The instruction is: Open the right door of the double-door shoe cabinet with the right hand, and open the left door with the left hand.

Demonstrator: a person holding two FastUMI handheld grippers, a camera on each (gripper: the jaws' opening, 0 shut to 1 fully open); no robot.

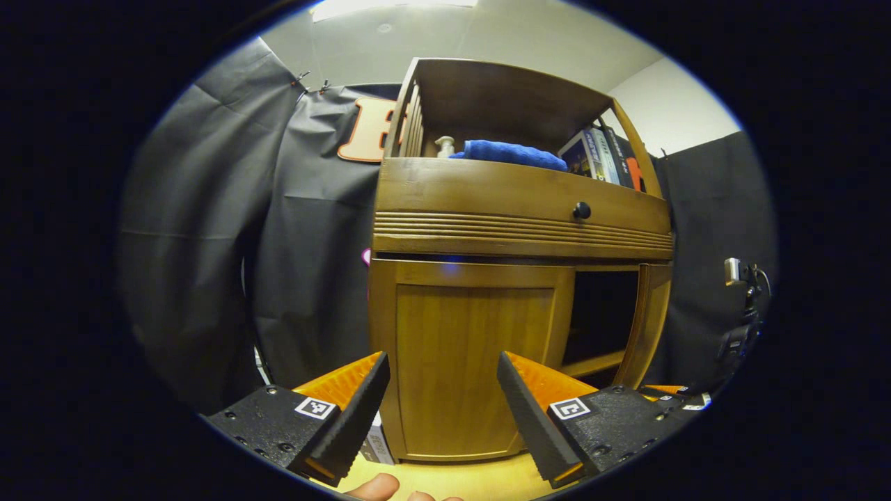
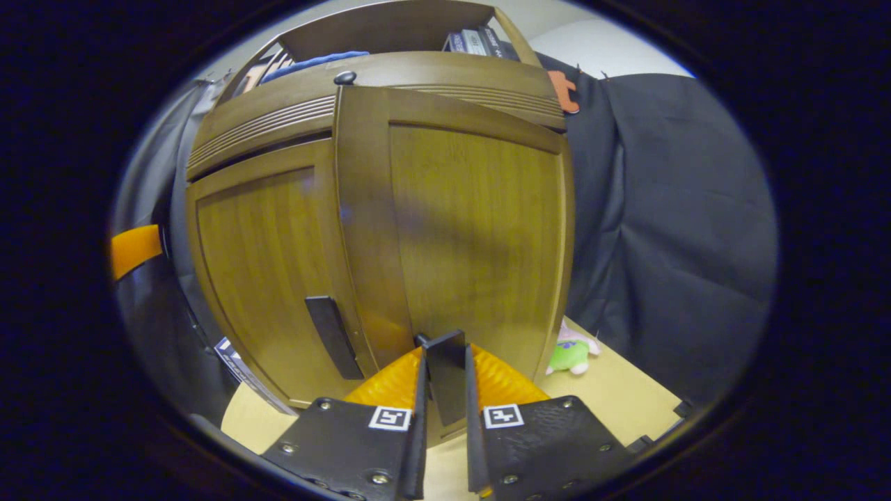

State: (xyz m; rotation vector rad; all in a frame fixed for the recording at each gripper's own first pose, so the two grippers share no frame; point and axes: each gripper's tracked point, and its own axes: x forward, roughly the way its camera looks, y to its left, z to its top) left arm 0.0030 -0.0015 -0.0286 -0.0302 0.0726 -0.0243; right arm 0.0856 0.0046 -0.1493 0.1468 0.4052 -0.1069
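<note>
right gripper view: the right gripper [image 2: 445, 379] is clamped on the dark handle [image 2: 445, 372] of the shoe cabinet's right door [image 2: 473, 229], which stands swung out; the left door [image 2: 261, 264] beside it is closed, its own dark handle [image 2: 333, 336] free. left gripper view: the left gripper [image 1: 442, 403] hangs spread wide and empty before that closed door — the opened side is a dark, unreadable hollow. writing on the books [image 1: 595, 154] up top is too small to read.
</note>
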